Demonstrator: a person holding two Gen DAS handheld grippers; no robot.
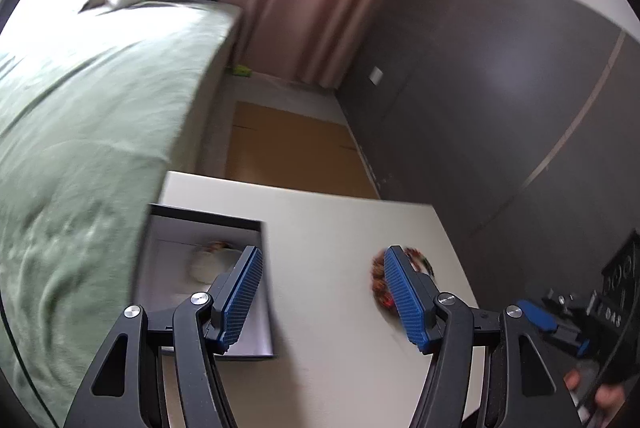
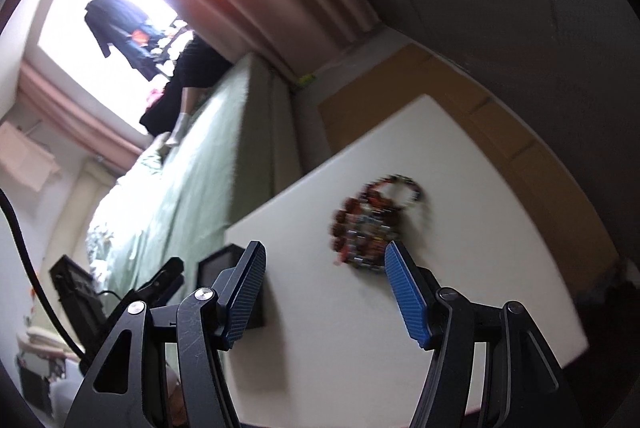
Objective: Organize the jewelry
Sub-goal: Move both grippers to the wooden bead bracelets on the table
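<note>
Beaded bracelets (image 2: 374, 224) heaped on counter (image 2: 480, 268); both grippers, left gripper (image 1: 324, 298) & right gripper (image 2: 326, 294), half-open, empty. Risk: tangled strands drag out together, miss box (image 1: 208, 228).

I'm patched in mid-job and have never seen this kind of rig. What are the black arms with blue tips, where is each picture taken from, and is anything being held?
There is no robot here: a person carries a hand-held gripper in each hand, and a fisheye camera on each looks forward along its two blue-padded fingers. One picture is the left wrist view, showing the left hand-held gripper; the other is the right wrist view, showing the right hand-held gripper. Both stand open with nothing between the pads.

Below them is a white table. On it lies a pile of beaded bracelets, blurred by motion, and an open box with dark walls near the table's edge by a green-covered bed. Something pale lies inside the box, too blurred to name. The right hand-held gripper also shows at the lower right edge of the left view.
</note>
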